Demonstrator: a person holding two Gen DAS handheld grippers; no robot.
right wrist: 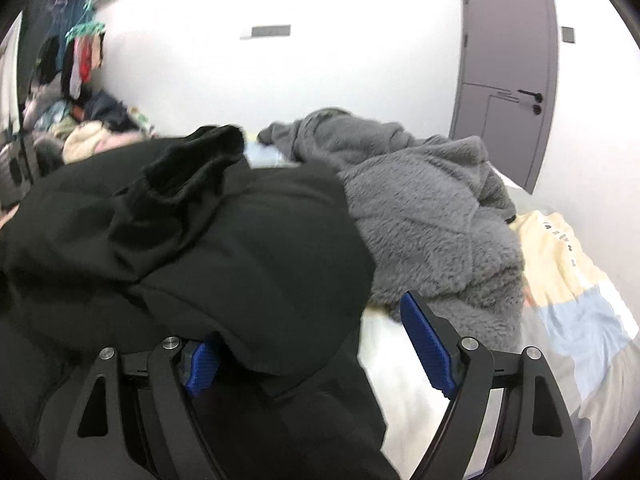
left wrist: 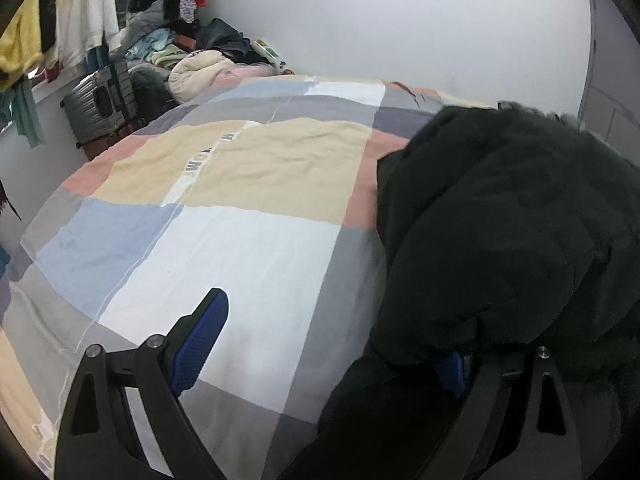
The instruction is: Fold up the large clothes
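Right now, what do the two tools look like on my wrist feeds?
Both match. The left tool and right tool each have two black, angular finger arms with triangular cut-outs and round silver pivot bolts. The fingers carry blue ribbed pads. No cables, markings or sleeves show.

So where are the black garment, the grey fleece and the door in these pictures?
black garment (right wrist: 248, 240): right wrist view, on its broad flat middle.
grey fleece (right wrist: 432, 216): right wrist view, on the fuzzy bulk beside the black one.
door (right wrist: 508, 40): right wrist view, on its upper panel.
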